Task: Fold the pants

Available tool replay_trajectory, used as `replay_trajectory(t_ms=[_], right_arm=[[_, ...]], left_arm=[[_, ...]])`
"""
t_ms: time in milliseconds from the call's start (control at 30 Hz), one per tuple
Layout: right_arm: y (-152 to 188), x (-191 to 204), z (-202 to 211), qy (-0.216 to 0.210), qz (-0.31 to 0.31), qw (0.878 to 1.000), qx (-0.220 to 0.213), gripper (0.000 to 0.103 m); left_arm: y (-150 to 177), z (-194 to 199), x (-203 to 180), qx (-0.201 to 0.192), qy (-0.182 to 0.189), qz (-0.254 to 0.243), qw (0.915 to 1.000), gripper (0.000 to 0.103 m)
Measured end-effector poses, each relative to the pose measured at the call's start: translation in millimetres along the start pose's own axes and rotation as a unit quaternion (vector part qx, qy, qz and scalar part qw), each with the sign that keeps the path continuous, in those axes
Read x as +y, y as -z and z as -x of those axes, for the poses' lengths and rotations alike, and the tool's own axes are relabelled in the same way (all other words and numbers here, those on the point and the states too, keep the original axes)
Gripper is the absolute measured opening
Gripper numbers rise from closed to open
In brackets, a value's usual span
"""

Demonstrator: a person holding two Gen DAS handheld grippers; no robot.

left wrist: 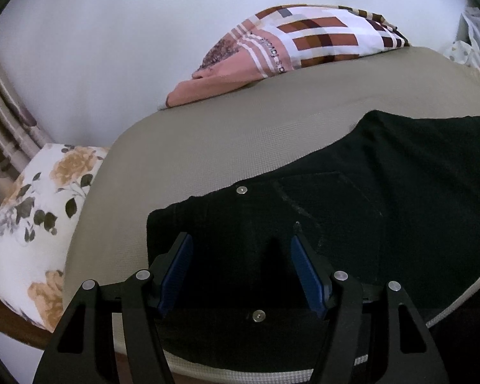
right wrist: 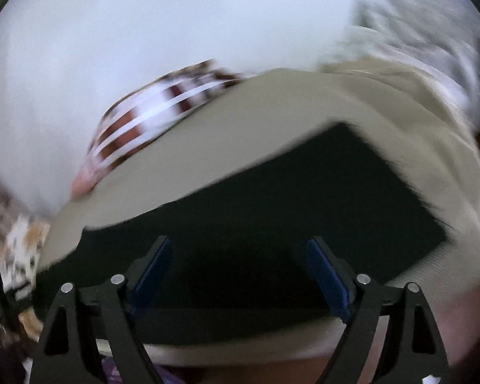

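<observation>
Left tool (left wrist: 241, 240) sits low over the black pants (left wrist: 352, 198), its blue pads (left wrist: 307, 272) parted about halfway with dark cloth lying between and under them; whether the pads actually pinch any fabric I cannot tell, it's all too dark down there. The pants lie flat on a beige mat (left wrist: 208, 140), stretching from under the tool away to its right, a back pocket just ahead and right of the tips, a metal button (left wrist: 241, 190) just ahead of them at the pants' far edge. Beyond the mat's far edge there's a checked pink-and-brown cloth (left wrist: 304, 44); off to the tool's left, a floral cushion (left wrist: 38, 211). Over on the other side, the right tool (right wrist: 240, 246) hangs with its pads spread wide, nothing between them, and the view is smeared with blur. The pants (right wrist: 288, 201) show here as a dark rectangle right under and ahead of this tool, and the mat (right wrist: 288, 112) frames them beyond and to the right.
</observation>
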State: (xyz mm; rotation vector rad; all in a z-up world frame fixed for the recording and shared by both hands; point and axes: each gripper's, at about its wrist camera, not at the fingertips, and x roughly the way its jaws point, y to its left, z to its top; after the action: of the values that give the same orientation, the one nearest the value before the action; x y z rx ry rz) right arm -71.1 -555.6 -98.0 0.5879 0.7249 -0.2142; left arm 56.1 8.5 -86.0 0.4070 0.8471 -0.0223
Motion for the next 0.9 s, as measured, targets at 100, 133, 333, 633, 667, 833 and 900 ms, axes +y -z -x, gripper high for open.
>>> replay_trajectory(t_ms=[100, 133, 333, 633, 667, 833, 900], right_arm=[[12, -32, 17, 0.007, -0.042, 0.999, -0.012, 0.08], [17, -39, 20, 0.008, -0.049, 0.999, -0.012, 0.079], [37, -68, 19, -0.043, -0.111, 0.993, -0.003, 0.069], [49, -139, 15, -0.157, -0.296, 0.941, -0.049, 0.057], [50, -150, 17, -0.164, -0.319, 0.931, -0.061, 0.057], [45, -178, 25, -0.158, -0.346, 0.92, -0.089, 0.057], [39, -184, 28, -0.16, -0.347, 0.919, -0.1, 0.057]], left_arm=[[1, 3, 0, -0.008, -0.001, 0.011, 0.9999, 0.065], [1, 4, 0, -0.011, -0.003, 0.013, 0.9999, 0.065], [3, 10, -3, -0.023, -0.017, 0.015, 0.9995, 0.065], [2, 13, -18, -0.009, -0.014, 0.004, 0.9999, 0.066], [1, 13, -22, -0.007, -0.013, -0.001, 0.9999, 0.067], [-2, 15, -33, -0.004, -0.011, -0.017, 0.9998, 0.067], [-4, 17, -36, -0.006, -0.011, -0.02, 0.9997, 0.067]])
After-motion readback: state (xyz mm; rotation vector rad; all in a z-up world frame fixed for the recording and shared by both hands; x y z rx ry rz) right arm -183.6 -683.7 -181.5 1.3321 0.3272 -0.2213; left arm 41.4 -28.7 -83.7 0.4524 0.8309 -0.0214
